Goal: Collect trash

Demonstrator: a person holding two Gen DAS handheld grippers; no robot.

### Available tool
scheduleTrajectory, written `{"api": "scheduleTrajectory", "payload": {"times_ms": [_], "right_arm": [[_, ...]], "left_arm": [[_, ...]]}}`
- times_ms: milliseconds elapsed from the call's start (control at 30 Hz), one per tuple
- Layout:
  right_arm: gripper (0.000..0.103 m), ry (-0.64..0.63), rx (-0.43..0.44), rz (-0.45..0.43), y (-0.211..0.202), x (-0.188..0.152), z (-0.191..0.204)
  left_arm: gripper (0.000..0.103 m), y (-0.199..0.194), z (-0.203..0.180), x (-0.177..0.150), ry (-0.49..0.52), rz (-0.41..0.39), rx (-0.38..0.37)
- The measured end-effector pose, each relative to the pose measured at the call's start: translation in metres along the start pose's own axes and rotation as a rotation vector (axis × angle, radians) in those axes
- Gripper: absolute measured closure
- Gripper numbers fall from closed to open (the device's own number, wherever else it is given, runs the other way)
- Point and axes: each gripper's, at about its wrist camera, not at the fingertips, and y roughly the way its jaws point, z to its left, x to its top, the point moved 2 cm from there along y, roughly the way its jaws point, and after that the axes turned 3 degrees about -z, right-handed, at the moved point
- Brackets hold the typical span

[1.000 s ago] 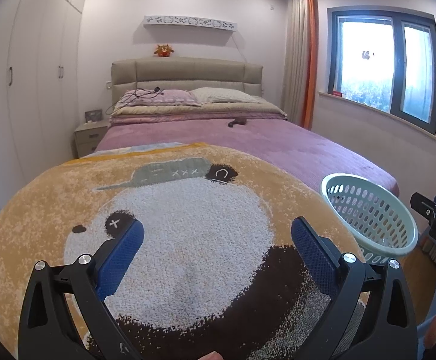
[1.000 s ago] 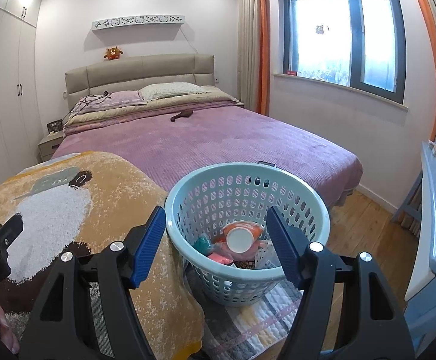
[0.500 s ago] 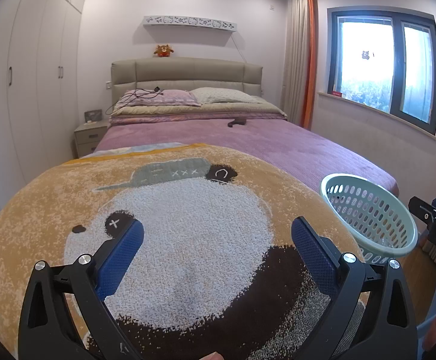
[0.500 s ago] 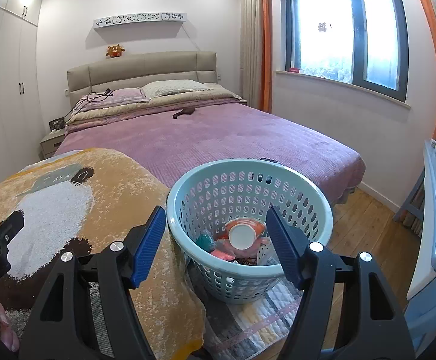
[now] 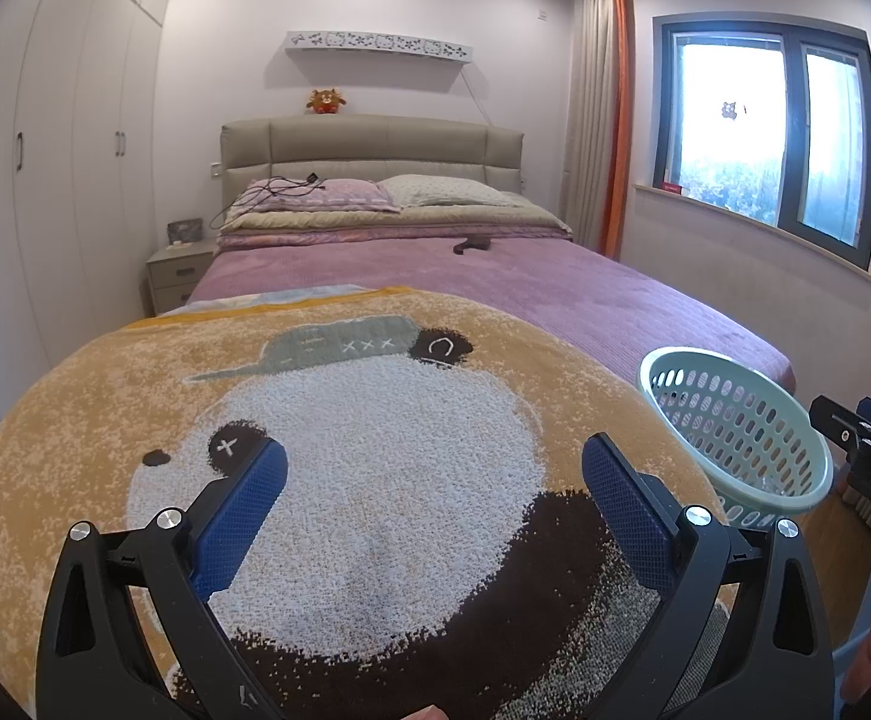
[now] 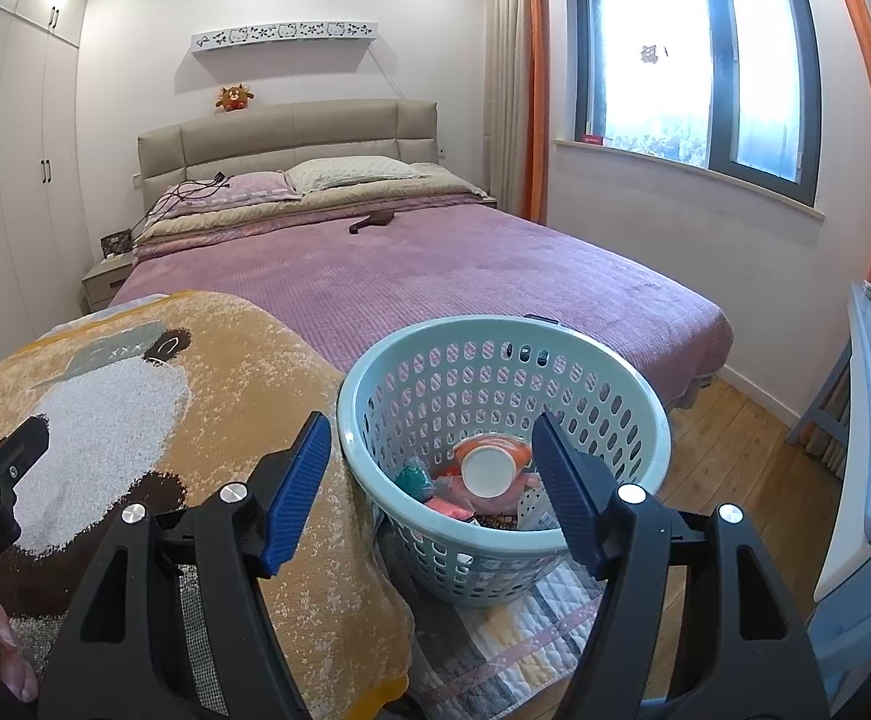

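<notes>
Both grippers – left gripper (image 5: 432, 498) and right gripper (image 6: 432, 489) – stand spread and empty. The pale-green perforated plastic basket (image 6: 645, 420), lower centre, already holds trash (image 6: 486, 471). Collection looks nearly finished – next comes locating any leftover litter.

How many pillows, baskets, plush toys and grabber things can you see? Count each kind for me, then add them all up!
pillows: 2 (pink pillow, white dotted pillow)
basket: 1
plush toy: 1, on the headboard
hand-held grippers: 2 (left hand-held gripper, right hand-held gripper), both open and empty
Total: 6
</notes>
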Motion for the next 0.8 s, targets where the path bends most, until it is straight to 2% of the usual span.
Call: {"api": "scheduleTrajectory", "payload": {"times_ms": [800], "right_arm": [[0.037, 0.004, 0.003, 0.001, 0.0024, -0.0004, -0.0056]], "left_arm": [[0.007, 0.0000, 0.0005, 0.0001, 0.000, -0.001, 0.000]]}}
